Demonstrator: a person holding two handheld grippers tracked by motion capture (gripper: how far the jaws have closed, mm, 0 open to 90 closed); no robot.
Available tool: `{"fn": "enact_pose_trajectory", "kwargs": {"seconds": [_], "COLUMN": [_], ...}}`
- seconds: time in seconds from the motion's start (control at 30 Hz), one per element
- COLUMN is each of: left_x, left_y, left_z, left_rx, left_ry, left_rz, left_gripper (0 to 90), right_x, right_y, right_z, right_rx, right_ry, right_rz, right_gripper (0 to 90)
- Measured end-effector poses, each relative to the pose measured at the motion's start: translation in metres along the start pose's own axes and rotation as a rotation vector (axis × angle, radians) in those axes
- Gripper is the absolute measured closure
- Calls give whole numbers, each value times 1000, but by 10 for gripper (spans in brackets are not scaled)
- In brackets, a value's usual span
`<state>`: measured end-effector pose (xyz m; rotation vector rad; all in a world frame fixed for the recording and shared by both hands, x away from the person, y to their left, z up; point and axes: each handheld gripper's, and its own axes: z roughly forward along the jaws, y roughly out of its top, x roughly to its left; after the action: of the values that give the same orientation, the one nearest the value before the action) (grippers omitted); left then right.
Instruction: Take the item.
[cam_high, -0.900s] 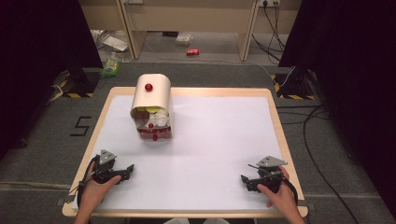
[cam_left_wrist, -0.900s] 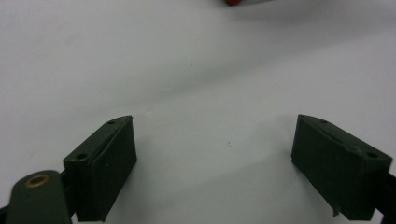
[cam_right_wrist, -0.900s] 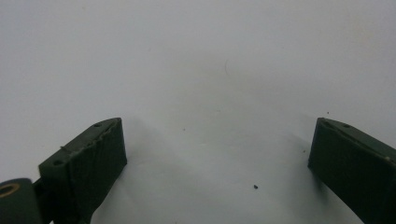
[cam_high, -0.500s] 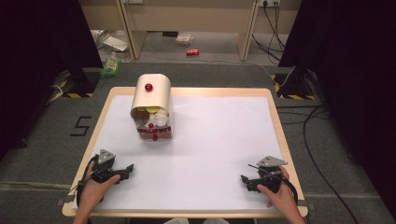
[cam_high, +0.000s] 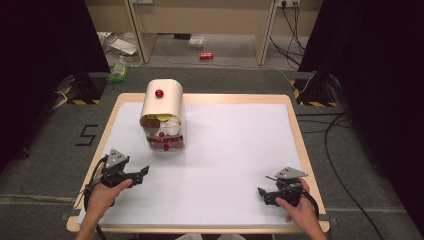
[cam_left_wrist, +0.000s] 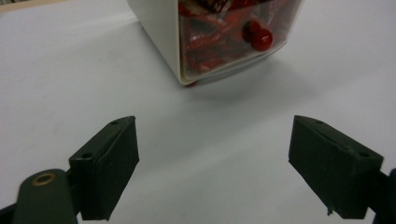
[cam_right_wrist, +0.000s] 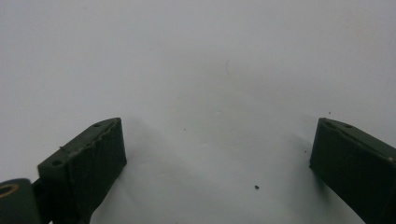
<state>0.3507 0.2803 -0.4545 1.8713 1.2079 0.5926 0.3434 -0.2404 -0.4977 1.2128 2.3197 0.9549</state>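
My left gripper (cam_high: 142, 172) rested near the tabletop's (cam_high: 240, 150) front left corner, held in my left hand (cam_high: 102, 192), with its jaws spread wide and nothing between them. In the left gripper view the two black jaws stood well apart over bare white surface, aimed at the box (cam_left_wrist: 219, 37) just ahead. That box (cam_high: 162, 117) stood toward the back left of the tabletop, nearer the back edge than the front, and well apart from both grippers. It had a cream, rounded top bearing a red knob (cam_high: 159, 93), and a clear front through which I could see red and yellow contents; I could not tell what they were. A second red knob (cam_left_wrist: 259, 36) sat on the lower clear drawer front, plain in the left gripper view. My right gripper (cam_high: 261, 192) lay near the front right corner in my right hand (cam_high: 297, 210), pointing toward the left edge. Its jaws were likewise parted wide, and the right gripper view showed only white tabletop between them, with a few dark specks on it. Neither gripper touched the box.
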Motion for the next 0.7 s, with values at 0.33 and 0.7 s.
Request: {"fn": "enact_pose_trajectory", "kwargs": {"seconds": [0.33,0.7], "left_x": [-17,-31], "left_y": [32,70], "left_z": [-7,-10], "left_rx": [-94,-112], "left_ry": [-76,-77], "left_rz": [42,143], "left_gripper": [165,167], "right_x": [0,0], "right_y": [0,0], "right_z": [0,0], "right_rx": [0,0], "right_ry": [0,0], "right_rz": [2,-1], "right_gripper": [39,37]}}
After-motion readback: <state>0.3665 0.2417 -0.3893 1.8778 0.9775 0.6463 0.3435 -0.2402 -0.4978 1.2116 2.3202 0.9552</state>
